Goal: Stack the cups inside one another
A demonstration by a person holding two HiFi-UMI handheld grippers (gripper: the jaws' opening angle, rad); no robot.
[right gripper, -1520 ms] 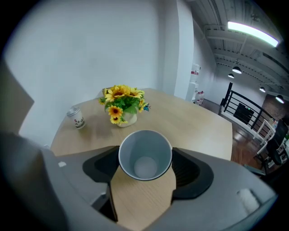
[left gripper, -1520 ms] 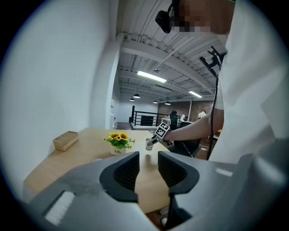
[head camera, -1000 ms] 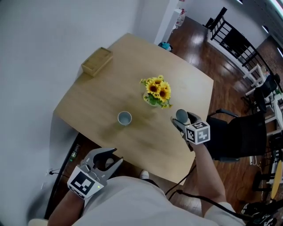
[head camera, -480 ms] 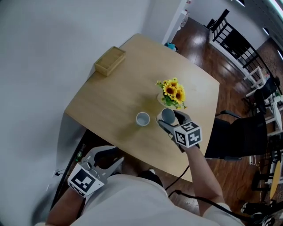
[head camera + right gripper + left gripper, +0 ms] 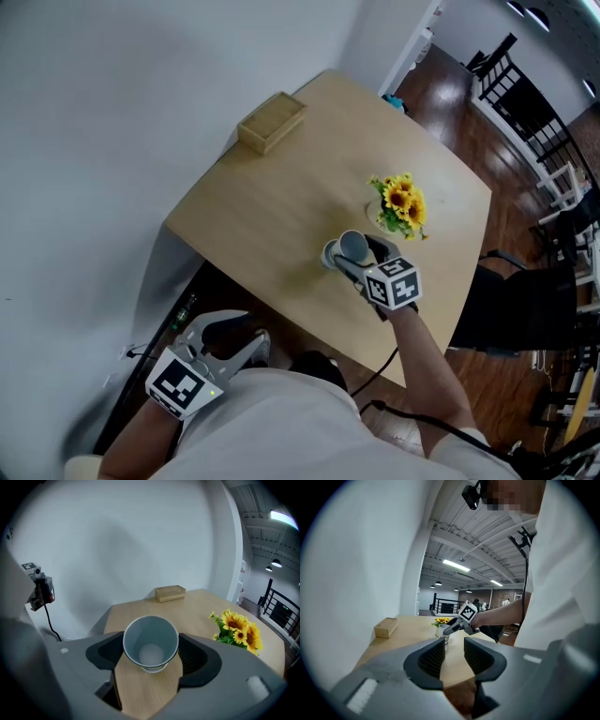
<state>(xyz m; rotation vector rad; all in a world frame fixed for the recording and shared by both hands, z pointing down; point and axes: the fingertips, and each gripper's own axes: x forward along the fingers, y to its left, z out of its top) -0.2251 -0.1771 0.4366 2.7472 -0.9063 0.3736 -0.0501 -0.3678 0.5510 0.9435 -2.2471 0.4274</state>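
Note:
My right gripper (image 5: 353, 253) is shut on a grey-blue paper cup (image 5: 352, 245), held upright above the wooden table (image 5: 253, 216). The rim of a second cup (image 5: 329, 255) peeks out just left of and under the held one. In the right gripper view the held cup (image 5: 151, 641) fills the space between the jaws, and I look down into it. From the left gripper view, the cups (image 5: 443, 632) sit under the right gripper's marker cube (image 5: 468, 612). My left gripper (image 5: 228, 339) hangs open and empty below the table's near edge.
A small wooden box (image 5: 272, 121) lies at the far left corner of the table. A vase of sunflowers (image 5: 401, 202) stands just beyond the cups. A black chair (image 5: 525, 309) is at the table's right side, and the white wall runs along the left.
My right gripper has carried its cup left from beside the sunflowers until it is over the cup standing on the table. The left gripper has stayed low and open.

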